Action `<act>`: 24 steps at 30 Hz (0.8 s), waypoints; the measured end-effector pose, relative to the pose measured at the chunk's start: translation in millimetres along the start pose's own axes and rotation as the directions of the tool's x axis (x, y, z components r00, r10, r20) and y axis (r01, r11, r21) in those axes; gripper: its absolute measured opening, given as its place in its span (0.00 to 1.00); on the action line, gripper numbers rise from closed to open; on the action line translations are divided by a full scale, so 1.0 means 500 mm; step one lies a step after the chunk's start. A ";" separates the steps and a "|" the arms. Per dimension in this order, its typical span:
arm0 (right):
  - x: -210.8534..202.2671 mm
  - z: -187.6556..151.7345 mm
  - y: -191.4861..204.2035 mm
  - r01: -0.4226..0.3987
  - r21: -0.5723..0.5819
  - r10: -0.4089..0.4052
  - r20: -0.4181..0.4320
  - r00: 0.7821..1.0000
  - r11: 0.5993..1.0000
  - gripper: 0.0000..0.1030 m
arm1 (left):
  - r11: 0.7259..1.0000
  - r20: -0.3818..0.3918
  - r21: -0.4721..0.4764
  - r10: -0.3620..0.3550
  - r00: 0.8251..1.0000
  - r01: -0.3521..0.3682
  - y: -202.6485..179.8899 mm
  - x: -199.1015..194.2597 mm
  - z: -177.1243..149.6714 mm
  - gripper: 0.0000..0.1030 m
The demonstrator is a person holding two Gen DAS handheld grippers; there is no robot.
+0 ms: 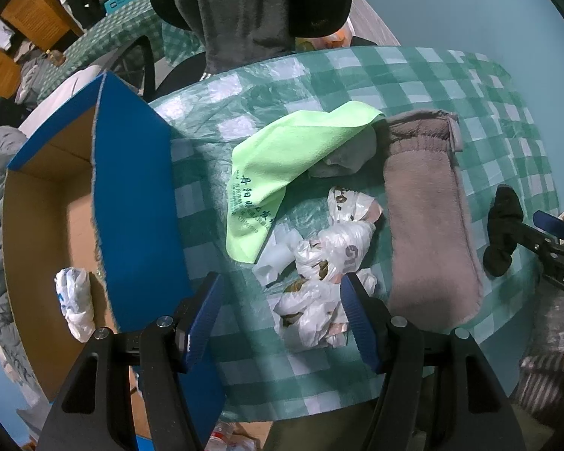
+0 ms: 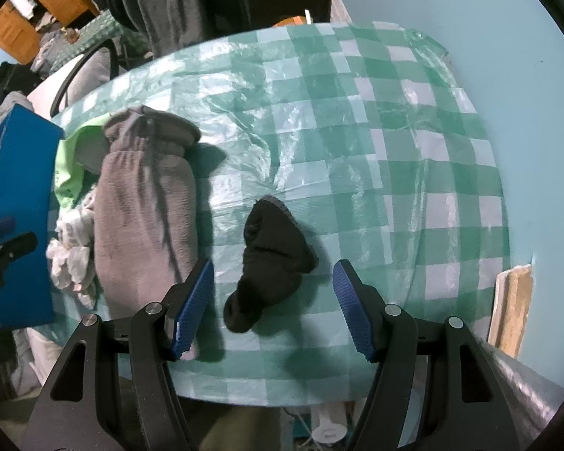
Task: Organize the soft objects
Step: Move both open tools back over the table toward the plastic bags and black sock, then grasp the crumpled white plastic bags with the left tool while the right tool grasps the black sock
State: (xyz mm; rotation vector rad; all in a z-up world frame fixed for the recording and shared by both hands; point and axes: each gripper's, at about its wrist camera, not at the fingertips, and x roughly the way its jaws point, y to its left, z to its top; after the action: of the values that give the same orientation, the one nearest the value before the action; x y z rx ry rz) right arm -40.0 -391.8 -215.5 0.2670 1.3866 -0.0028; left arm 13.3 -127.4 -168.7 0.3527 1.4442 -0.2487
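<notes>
Plastic bags [image 1: 321, 282]: crumpled white bundle with brown print, lying on the checked cloth between the lime cloth and the grey pouch; its near end lies in the gap of the left gripper's jaws, no pad pressing on it.
Black sock [image 2: 272, 261]: bunched, lying apart from the grey pouch, to its right in the right wrist view; sits in the gap of the right gripper's jaws, untouched.
Grey pouch [image 1: 428, 225]: fleece, gathered neck at the far end, flat on the table.
Lime cloth [image 1: 278, 165]: microfibre, dark print at one edge; far corner draped over a small grey wad [image 1: 347, 159].
Left gripper [image 1: 282, 314]: jaws apart, pointing down, holding nothing.
Right gripper [image 2: 272, 302]: jaws apart, holding nothing.
Box [image 1: 131, 195]: blue outside, brown cardboard inside, standing at the table's left edge; a white crumpled bag [image 1: 75, 302] lies in it.
Table [image 2: 357, 143]: green-and-white checked cover under clear film.
</notes>
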 end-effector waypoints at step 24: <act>0.096 0.041 0.003 0.019 -0.017 -0.020 -0.087 0.996 1.000 0.65 | 0.992 -0.028 0.125 0.007 1.000 -0.003 -0.065 0.092 0.049 0.77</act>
State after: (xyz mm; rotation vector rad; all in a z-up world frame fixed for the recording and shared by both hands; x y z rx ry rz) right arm -11.1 -386.9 -258.4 0.2421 1.4752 0.0043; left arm 29.1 -164.6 -215.0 0.4635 1.4591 -0.3324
